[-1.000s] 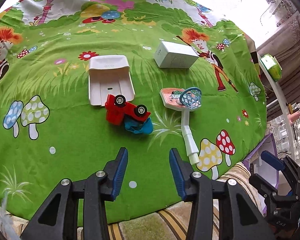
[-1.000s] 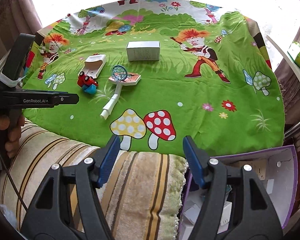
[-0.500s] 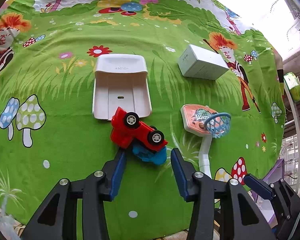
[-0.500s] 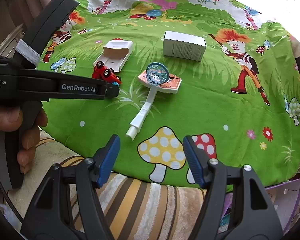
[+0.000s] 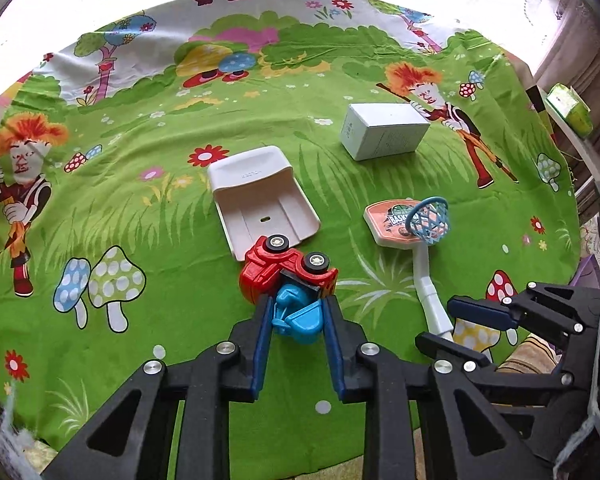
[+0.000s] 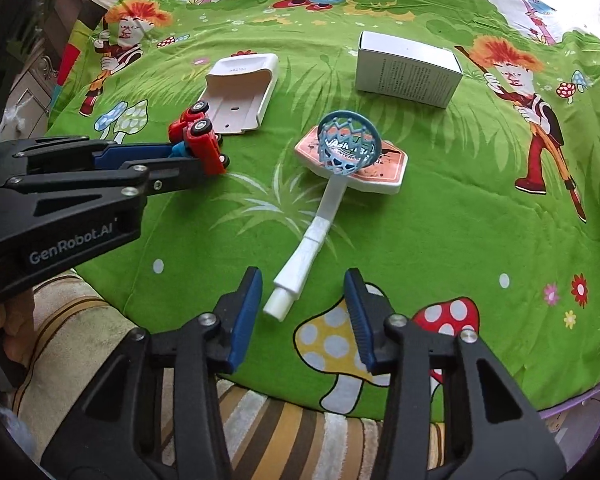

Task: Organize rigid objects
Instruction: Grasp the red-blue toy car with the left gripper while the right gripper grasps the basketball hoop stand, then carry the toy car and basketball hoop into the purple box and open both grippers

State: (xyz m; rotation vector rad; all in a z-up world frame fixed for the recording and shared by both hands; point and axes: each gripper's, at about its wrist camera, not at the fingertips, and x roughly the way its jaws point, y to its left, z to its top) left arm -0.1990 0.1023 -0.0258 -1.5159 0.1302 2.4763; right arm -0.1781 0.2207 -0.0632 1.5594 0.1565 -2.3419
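Note:
A red toy truck (image 5: 288, 272) with a blue bucket lies wheels-up on the green cartoon cloth (image 5: 140, 320), against a white plastic holder (image 5: 260, 196). My left gripper (image 5: 298, 312) is shut on the truck's blue bucket; in the right wrist view that gripper (image 6: 188, 156) comes in from the left onto the truck (image 6: 198, 142). A toy basketball hoop (image 6: 352, 156) lies flat, its white pole (image 6: 312, 240) pointing at me. My right gripper (image 6: 300, 280) is closing, its pads on either side of the pole's end and clear of it. A white box (image 6: 408, 68) stands farther back.
A striped cushion (image 6: 300, 432) borders the cloth's near edge. At the right a purple box (image 5: 588, 276) sits beside the cloth, and a green packet (image 5: 572, 110) rests on a ledge. A hand (image 6: 16, 328) holds the left gripper's handle.
The left gripper moved in over the truck and closed on its blue bucket. The right gripper came forward and down to the pole's end, and its jaws narrowed.

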